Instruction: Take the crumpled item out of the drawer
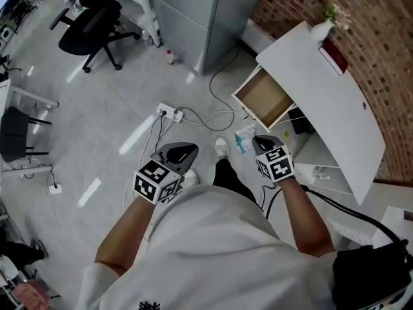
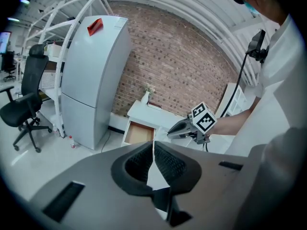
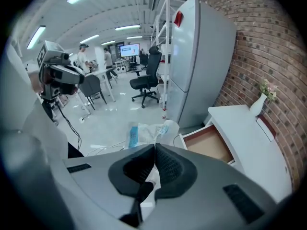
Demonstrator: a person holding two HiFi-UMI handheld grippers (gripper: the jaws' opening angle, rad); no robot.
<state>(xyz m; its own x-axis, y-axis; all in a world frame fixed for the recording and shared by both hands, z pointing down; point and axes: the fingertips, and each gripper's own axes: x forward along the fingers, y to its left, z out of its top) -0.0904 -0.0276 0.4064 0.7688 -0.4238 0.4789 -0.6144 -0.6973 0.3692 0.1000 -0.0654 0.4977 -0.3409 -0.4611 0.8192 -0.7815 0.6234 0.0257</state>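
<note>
Left gripper [image 2: 153, 143]: jaws together, nothing between them. It is held low, well out from the drawer front.

Right gripper [image 3: 154, 146]: jaws clamped on the crumpled clear plastic wrapper with blue print [image 3: 146, 131], which bunches out past the jaw tips. The wrapper is already out of the open white drawer with a brown wooden bottom [image 1: 264, 97] and hangs over the grey floor [image 1: 122, 108], just in front of the drawer's front edge. The drawer looks bare inside.

Above the drawer is the white counter [image 1: 335, 108]. A white vase with pale flowers [image 1: 321, 28] stands at the counter's end far from the drawer.

Risks, as judged:
- The grip seems to take only a fold of thin, slick film. A quick swing or a slight easing of the jaws could let it slide out and drop to the floor in front of the drawer.
- The drawer stands pulled out beside the right forearm. A careless turn could knock the arm against it and jar the grip.
- The left gripper is too far from the drawer to catch a slip.
</note>
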